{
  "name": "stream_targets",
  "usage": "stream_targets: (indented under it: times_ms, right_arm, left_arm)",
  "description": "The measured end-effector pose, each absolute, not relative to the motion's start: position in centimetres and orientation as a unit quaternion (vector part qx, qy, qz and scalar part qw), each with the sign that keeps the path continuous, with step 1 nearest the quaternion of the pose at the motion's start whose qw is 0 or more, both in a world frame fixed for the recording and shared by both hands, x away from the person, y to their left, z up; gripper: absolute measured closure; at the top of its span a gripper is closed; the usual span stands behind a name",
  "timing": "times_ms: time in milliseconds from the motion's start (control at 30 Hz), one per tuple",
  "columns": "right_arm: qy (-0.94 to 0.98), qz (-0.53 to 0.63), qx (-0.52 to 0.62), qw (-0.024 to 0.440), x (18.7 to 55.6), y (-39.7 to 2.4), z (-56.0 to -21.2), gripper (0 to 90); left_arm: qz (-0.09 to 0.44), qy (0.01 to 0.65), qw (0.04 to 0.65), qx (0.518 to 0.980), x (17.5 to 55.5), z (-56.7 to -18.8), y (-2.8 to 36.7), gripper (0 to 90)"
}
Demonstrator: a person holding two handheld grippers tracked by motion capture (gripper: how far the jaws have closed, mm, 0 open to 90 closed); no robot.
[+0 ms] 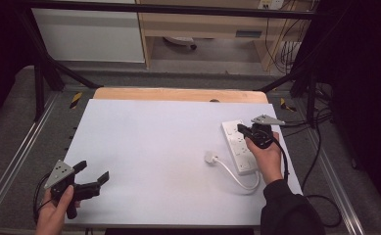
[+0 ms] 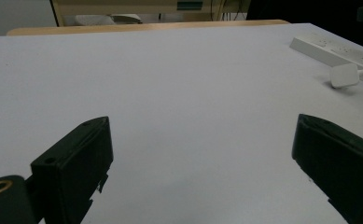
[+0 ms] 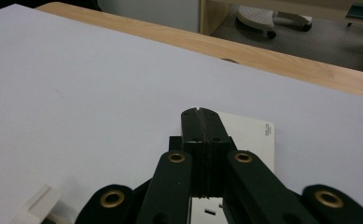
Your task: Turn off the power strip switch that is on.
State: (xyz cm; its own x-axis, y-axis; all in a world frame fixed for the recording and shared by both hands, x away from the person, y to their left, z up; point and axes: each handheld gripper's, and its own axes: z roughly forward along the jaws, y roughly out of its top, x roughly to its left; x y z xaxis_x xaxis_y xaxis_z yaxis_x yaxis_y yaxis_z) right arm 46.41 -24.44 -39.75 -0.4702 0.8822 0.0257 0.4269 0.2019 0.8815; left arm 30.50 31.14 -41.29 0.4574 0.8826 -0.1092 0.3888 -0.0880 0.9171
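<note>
A white power strip [image 1: 237, 145] lies on the right part of the white table [image 1: 154, 147], also visible at the upper right of the left gripper view as the power strip [image 2: 333, 51]. Its white cable [image 1: 234, 177] curls to a white plug [image 1: 210, 157] lying loose on the table; the plug [image 2: 345, 74] is apart from the strip. My right gripper [image 1: 242, 130] hovers over the strip, jaws pressed together with nothing between them; the right gripper [image 3: 201, 112] tips sit above the strip [image 3: 251, 133]. My left gripper [image 1: 91, 172] rests at the front left, open and empty; the left gripper [image 2: 202, 140] faces bare table.
A wooden table edge [image 1: 178, 94] runs behind the white surface. Black frame bars [image 1: 46, 73] and metal rails [image 1: 11, 166] flank the table. Loose cables [image 1: 320, 147] hang off the right side. A rolling chair base [image 3: 268, 16] stands on the floor beyond.
</note>
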Motion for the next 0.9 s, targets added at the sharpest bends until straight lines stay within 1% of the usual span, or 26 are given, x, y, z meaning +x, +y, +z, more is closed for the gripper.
stream_targets:
  times_ms: [900]
  right_arm:
    - [0.759, 0.409, 0.455, 0.223, 47.2, -23.6, -41.6, 90.0]
  left_arm:
    - [0.249, 0.456, 0.497, 0.695, 30.5, -41.3, 31.2, 5.0]
